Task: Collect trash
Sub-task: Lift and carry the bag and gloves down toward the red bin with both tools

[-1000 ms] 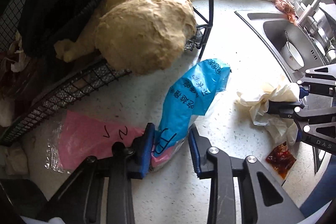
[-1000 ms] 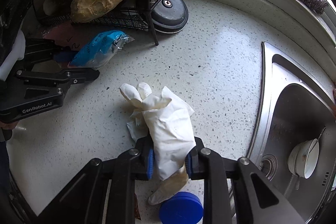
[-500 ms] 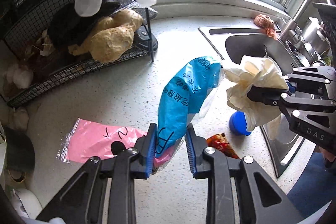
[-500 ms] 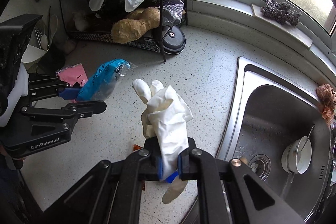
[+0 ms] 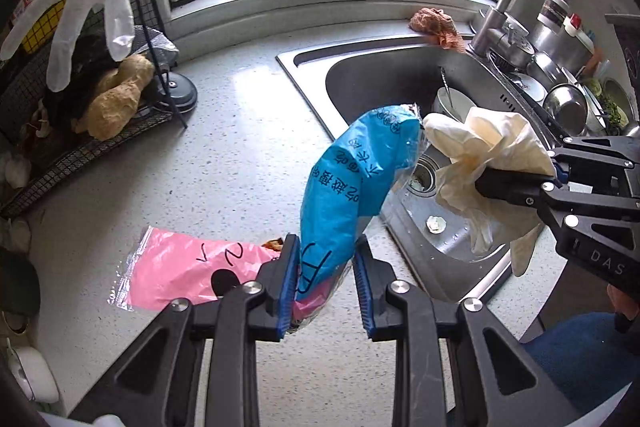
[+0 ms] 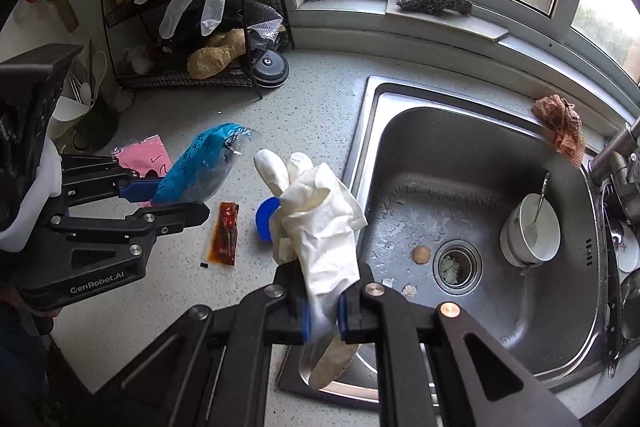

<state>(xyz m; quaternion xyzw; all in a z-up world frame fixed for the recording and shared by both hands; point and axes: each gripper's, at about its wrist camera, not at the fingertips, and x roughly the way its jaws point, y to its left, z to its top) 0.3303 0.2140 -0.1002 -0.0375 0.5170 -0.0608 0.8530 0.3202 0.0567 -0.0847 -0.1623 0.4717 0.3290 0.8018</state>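
Both pieces of trash have come up off the speckled surface [image 6: 312,99] since a second ago, when they still lay on it. The left tool [image 5: 326,281] grips the blue plastic bag [image 5: 352,187] by its lower end, narrow jaws pressed on it, and holds it in the air above the near edge of the sink [image 6: 472,211]. To its right, the right tool [image 6: 322,309] is clamped tight on a crumpled cream rubber glove [image 6: 320,219], also held clear of the surface. The bag is crinkled, printed with dark characters and has a clear end; the glove is limp and stained. Two items are thus collected, by the look of it. A pink bag [image 5: 188,267], a red sauce sachet [image 6: 226,235] and a blue lid [image 6: 266,217] remain lying on the surface.
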